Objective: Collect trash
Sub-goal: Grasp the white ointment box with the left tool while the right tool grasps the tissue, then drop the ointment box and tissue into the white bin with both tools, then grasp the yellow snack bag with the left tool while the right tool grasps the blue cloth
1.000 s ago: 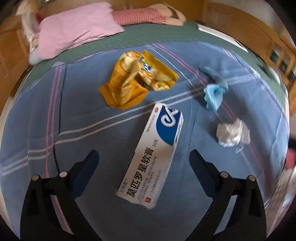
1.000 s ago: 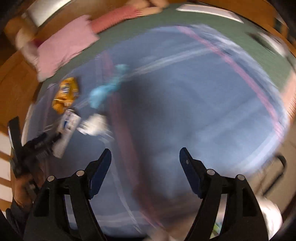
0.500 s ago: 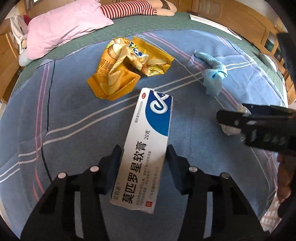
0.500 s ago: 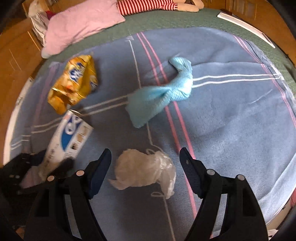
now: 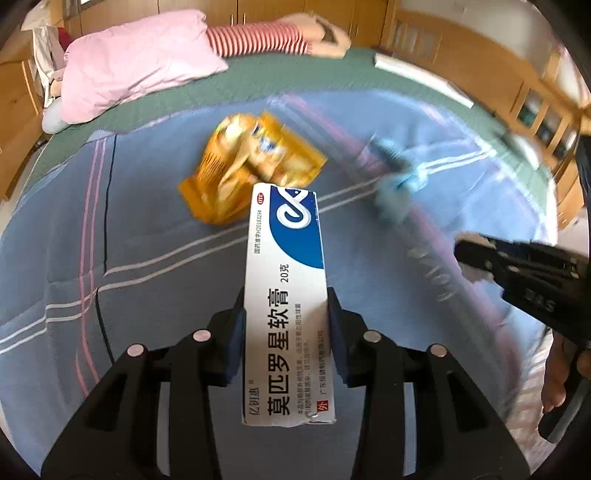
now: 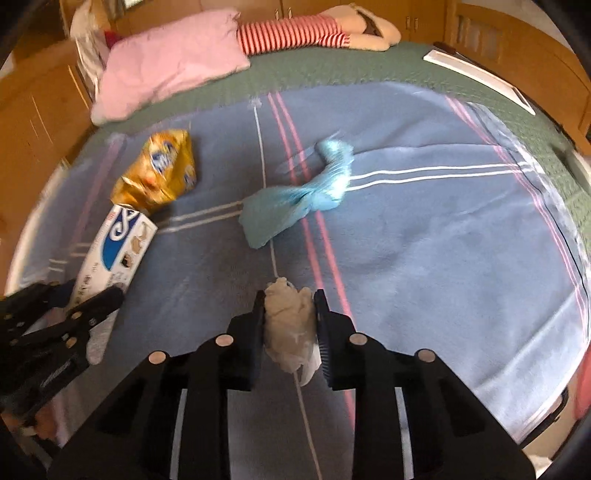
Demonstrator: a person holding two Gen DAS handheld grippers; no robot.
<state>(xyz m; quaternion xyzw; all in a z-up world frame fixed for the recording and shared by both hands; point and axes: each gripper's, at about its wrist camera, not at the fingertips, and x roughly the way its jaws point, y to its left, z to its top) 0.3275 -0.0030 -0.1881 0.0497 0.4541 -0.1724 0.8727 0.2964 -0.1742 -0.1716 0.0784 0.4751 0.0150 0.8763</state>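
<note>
My left gripper [image 5: 286, 325] is shut on a white and blue ointment box [image 5: 286, 280] and holds it above the blue blanket [image 5: 147, 258]. The box also shows in the right wrist view [image 6: 114, 247]. My right gripper [image 6: 290, 321] is shut on a crumpled white wad [image 6: 290, 325]. It also shows at the right of the left wrist view [image 5: 524, 269]. A crumpled yellow snack bag [image 5: 251, 173] lies beyond the box and also shows in the right wrist view [image 6: 159, 173]. A twisted light blue wrapper [image 6: 303, 192] lies mid-blanket, blurred in the left wrist view [image 5: 399, 184].
A pink pillow [image 6: 173, 66] and a striped stuffed toy [image 6: 295, 31] lie at the head of the green bedspread [image 6: 332, 70]. A white flat item [image 6: 476, 77] lies at the far right. Wooden furniture [image 5: 480, 74] surrounds the bed.
My left gripper has closed on the ointment box and raised it. My right gripper has moved forward and closed on the white wad.
</note>
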